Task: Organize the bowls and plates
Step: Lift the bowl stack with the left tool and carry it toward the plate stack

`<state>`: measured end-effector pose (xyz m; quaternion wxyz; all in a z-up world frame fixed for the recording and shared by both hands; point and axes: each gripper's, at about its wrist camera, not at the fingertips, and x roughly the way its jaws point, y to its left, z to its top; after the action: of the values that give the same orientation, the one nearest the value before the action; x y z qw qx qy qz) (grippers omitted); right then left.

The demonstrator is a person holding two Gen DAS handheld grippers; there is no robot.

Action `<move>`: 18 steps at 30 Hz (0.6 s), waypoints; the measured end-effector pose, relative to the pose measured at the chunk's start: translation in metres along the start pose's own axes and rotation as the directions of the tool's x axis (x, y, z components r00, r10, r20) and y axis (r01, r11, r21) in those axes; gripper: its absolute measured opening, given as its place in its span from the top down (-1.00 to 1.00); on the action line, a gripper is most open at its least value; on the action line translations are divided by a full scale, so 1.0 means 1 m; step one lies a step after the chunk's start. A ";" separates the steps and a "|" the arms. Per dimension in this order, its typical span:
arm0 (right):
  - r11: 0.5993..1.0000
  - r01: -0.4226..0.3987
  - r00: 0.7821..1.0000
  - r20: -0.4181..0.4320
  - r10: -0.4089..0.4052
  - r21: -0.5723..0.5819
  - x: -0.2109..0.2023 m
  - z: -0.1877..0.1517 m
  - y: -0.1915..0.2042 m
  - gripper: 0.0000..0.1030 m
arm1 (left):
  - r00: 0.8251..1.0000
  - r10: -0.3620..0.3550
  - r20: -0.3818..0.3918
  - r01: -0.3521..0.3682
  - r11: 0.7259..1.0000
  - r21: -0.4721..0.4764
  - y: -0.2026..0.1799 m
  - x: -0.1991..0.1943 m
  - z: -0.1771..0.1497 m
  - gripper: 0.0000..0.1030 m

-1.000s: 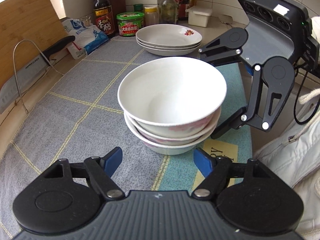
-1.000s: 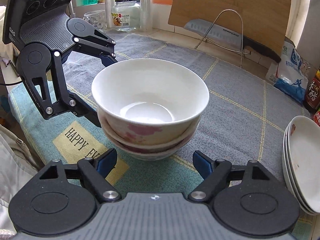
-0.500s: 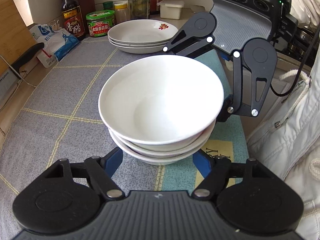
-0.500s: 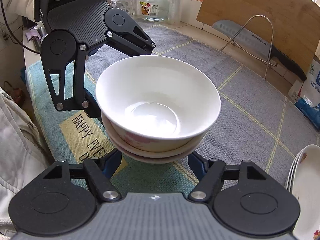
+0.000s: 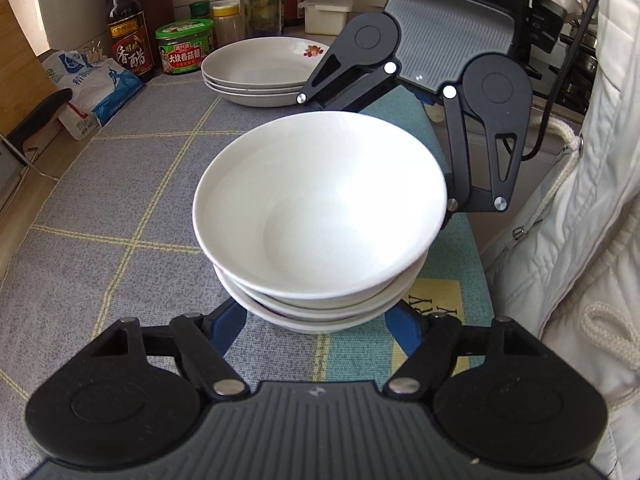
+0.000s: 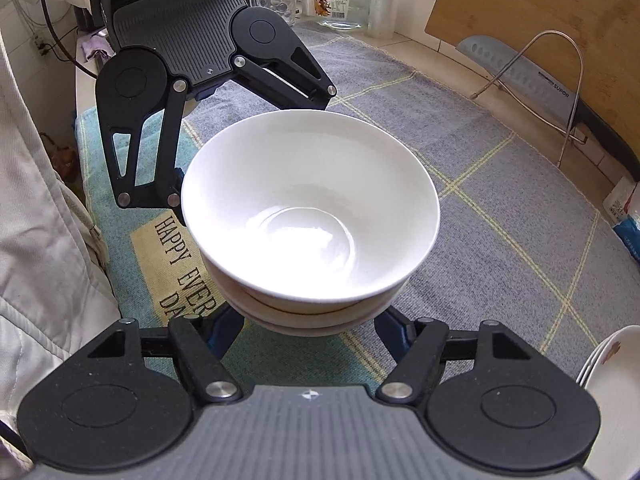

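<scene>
On a grey checked counter mat (image 5: 120,200), three stacked white bowls (image 5: 320,216) sit between the left gripper (image 5: 316,320) and right gripper (image 6: 308,320), both spread wide around the stack's base.

Both tongs have closed in; blue pads (image 5: 230,322) now under bowl stack (image 5: 320,220).

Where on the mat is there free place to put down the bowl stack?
The grey mat is bare between the bowl stack, the plates and the knife rack. It is crowded at the back wall, with bottles and jars, and beside the stack, where the left gripper and right gripper flank it.
</scene>
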<state>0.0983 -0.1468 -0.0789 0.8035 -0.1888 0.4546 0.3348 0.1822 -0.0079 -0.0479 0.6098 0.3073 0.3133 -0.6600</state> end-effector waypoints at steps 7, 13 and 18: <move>0.999 0.035 0.999 0.000 -0.035 -0.010 0.000 0.000 0.003 -0.47 | 1.000 0.022 0.005 -0.022 1.000 0.010 -0.005 -0.001 0.001 -0.47; 0.999 0.048 0.999 0.006 -0.048 -0.006 -0.006 -0.005 0.001 -0.47 | 0.999 0.037 0.015 -0.038 0.999 0.027 -0.007 -0.003 0.005 -0.47; 0.999 0.045 0.999 0.000 -0.045 -0.006 -0.005 -0.009 0.000 -0.47 | 1.000 0.026 0.007 -0.026 0.999 0.028 -0.007 0.001 0.005 -0.47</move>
<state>0.0910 -0.1545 -0.0795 0.8102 -0.2015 0.4493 0.3178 0.1750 -0.0125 -0.0453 0.6149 0.3178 0.2981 -0.6573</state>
